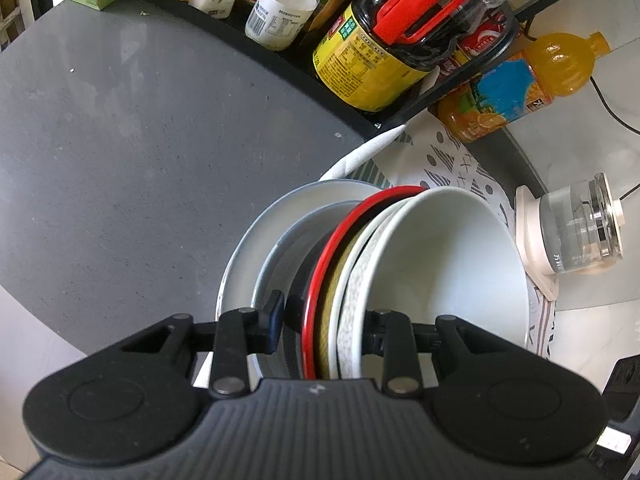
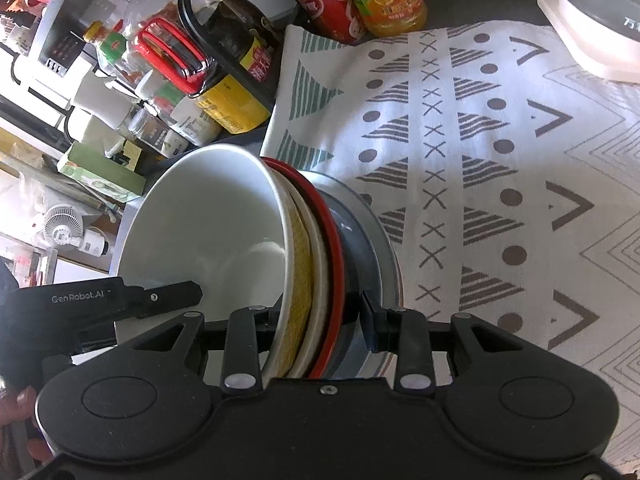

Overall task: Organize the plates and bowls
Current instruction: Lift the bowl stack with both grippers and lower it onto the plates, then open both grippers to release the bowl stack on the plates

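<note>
Both grippers, left gripper point(image 1: 324, 320) and right gripper point(image 2: 316, 316), have their jaws clamped across the nested stack of bowls and plates point(image 1: 360, 264), held tilted over the patterned cloth point(image 2: 460, 152) near the table's rack edge; level it before lowering.

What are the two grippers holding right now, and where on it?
Both hold the nested stack of dishes at its rims: left gripper and right gripper each pinch across the stacked edges.
</note>
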